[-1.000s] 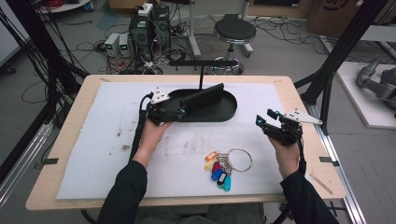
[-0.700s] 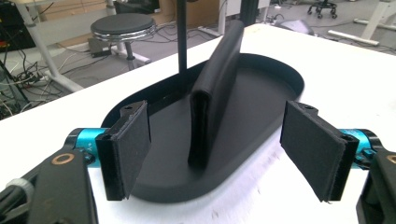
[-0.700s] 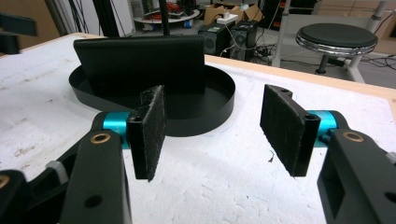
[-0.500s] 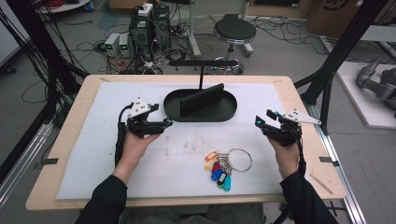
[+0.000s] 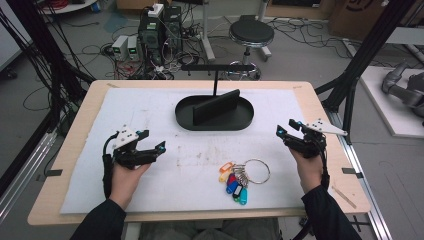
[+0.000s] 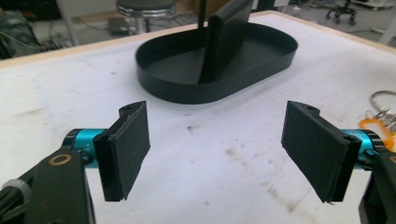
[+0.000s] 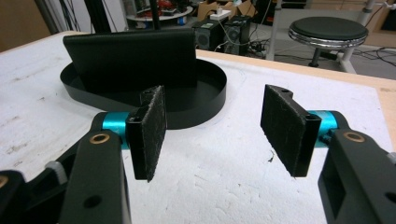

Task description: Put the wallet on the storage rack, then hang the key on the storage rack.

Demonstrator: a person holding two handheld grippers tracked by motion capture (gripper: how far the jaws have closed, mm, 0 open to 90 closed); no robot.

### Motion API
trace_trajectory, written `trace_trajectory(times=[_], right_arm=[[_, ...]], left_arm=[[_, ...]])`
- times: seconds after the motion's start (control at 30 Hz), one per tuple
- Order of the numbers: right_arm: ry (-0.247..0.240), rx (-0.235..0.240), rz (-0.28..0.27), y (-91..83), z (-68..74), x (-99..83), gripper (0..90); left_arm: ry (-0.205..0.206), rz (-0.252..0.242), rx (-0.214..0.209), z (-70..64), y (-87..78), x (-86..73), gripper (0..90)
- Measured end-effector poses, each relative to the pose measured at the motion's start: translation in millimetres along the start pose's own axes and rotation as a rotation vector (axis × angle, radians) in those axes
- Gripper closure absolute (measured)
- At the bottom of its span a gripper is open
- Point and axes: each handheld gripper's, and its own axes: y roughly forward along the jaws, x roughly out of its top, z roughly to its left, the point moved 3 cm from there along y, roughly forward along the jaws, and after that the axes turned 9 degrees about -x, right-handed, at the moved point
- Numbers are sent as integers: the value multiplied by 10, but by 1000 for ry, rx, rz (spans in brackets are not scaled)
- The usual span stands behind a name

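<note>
Both tools are held low over the white mat of the desk (image 5: 150, 110), each empty. The left tool (image 5: 148, 150) is seen with its jaws spread wide and nothing between its pads (image 6: 128, 149); the right tool (image 5: 285, 133) likewise stands wide open and unloaded.

The key ring (image 5: 241, 178), with its coloured tags fanned flat on the mat, lies between the two tools, nearer the right one and a little to the person's side of it. It is judged to be the next thing to be picked up. A grip on the metal loop or the bunched tags is advised rather than on one loose tag, with the jaws brought down level so that one pad slides under.

Beyond both tools stands the black oval tray (image 5: 185, 117). An upright black divider (image 5: 216, 106) is seen in it; nothing else is seen in it.
</note>
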Motion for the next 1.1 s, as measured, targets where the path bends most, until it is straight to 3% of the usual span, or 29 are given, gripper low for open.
trace_trajectory(times=[0.23,0.3,0.6,0.77,0.93,1.1], right_arm=[[12,-10,-1,-2,-10,-1,412],[10,-10,-5,-16,-9,1,412],[11,5,-10,-34,-3,4,402],[2,27,-4,-49,19,-7,383],[-1,54,13,-73,23,-34,280],[-45,79,55,-90,39,-101,261]], left_arm=[[-10,-5,45,43,-54,-49,235],[9,-16,58,30,-90,-18,235],[36,-15,60,24,-121,-26,235],[32,-22,54,66,-114,-22,235],[38,-8,33,101,-70,-20,235],[24,-34,30,132,-75,-7,235]])
